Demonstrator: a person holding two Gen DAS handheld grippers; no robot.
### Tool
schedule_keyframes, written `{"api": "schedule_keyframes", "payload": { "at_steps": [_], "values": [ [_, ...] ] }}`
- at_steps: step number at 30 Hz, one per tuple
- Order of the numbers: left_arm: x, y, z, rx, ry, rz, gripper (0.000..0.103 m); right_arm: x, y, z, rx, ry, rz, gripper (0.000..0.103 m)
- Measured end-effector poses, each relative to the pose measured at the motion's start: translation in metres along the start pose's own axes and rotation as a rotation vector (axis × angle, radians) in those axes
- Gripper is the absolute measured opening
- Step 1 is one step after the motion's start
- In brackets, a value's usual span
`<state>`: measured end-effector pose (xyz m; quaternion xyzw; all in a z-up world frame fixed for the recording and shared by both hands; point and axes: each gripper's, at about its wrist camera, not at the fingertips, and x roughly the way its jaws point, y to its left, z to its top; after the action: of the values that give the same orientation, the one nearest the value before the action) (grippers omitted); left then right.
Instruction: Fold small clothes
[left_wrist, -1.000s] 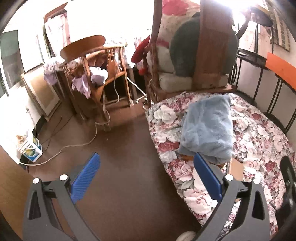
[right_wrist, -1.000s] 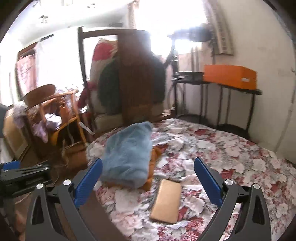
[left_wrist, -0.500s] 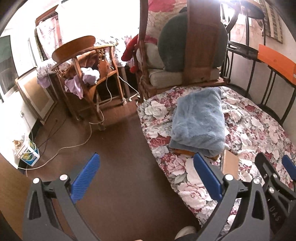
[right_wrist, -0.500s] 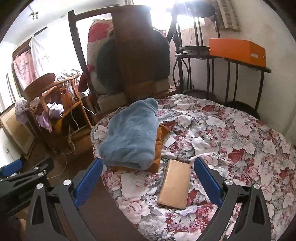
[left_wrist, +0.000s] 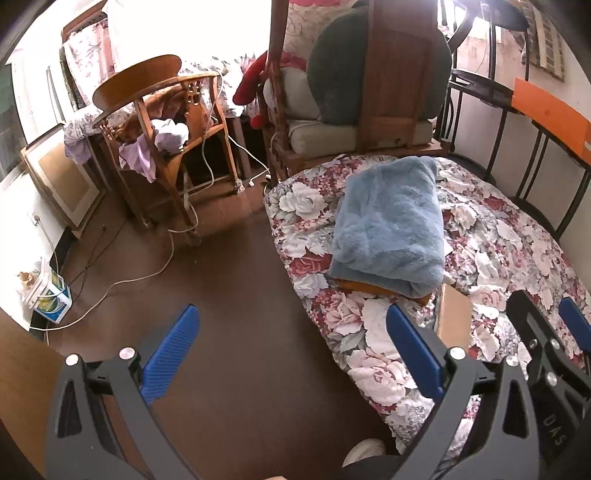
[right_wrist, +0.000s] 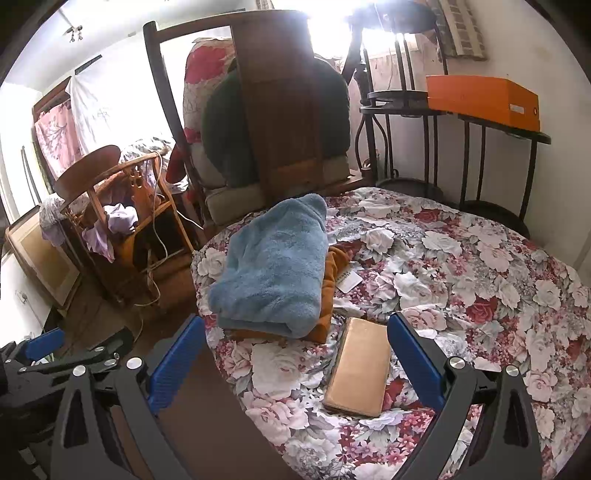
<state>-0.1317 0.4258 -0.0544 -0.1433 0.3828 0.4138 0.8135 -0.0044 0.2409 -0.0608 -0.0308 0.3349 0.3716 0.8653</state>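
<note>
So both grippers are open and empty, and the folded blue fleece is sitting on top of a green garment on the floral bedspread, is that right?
Not quite: the garment under the folded blue fleece is orange, not green, as the right wrist view shows along its right and near edges. The rest holds: the left gripper and right gripper have their jaws apart with nothing in them, and the pile lies on the floral bedspread.

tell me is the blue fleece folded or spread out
Folded: the blue fleece is a compact rectangle with a rolled, doubled near edge, stacked on an orange garment.

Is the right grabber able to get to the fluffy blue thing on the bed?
Probably yes: the right gripper is open, and nothing stands between it and the blue garment, lying on top of an orange one.
</note>
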Motion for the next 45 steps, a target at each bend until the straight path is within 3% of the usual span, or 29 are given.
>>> {"api": "schedule_keyframes", "payload": {
  "at_steps": [45],
  "values": [
    [0.001, -0.0021, -0.0052, -0.013, 0.014, -0.014, 0.099, -0.0071, -0.0015, -0.0042, -0.028, -0.009, -0.008, 0.099]
  ]
}}
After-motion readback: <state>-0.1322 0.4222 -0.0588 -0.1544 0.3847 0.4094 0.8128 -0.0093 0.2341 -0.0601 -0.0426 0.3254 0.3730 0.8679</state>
